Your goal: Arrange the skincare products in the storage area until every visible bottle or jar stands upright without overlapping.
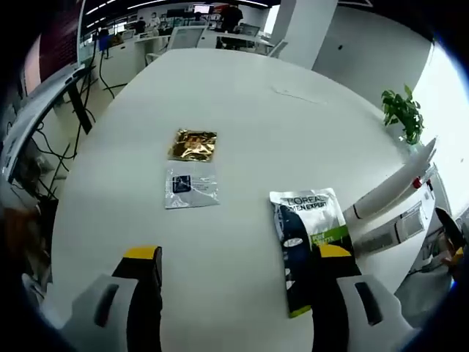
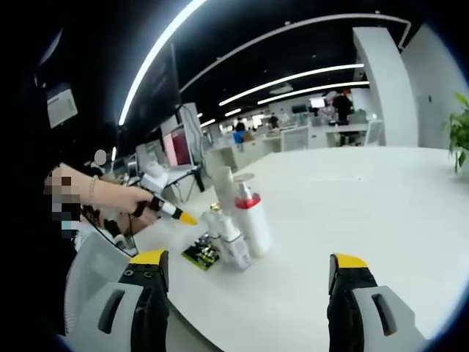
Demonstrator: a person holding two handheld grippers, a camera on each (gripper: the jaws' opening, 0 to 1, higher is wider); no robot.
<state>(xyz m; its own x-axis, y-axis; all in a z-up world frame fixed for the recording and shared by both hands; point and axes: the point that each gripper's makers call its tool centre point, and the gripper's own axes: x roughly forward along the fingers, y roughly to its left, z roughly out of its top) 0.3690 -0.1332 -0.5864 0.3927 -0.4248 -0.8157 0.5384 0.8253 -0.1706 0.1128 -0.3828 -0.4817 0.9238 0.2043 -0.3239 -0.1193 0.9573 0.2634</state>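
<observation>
In the left gripper view, my left gripper [image 1: 236, 268] stood wide, with nothing between its jaws, above the white table [image 1: 242, 103]. On the table I saw a gold sachet [image 1: 193, 145], just below it a silver sachet [image 1: 190, 186], and to the right a L'Oreal pouch [image 1: 305, 240] lying flat, partly behind the right jaw.

In the right gripper view, my right gripper [image 2: 249, 273] was also wide and held nothing. Beyond it, a white bottle with red cap [image 2: 251, 217] stood upright, close beside smaller bottles [image 2: 226, 238] and a small dark packet [image 2: 203, 254]. The other gripper [image 2: 178, 213] came in from the left, held by a hand [image 2: 110, 198]; I could not tell its jaws there.
</observation>
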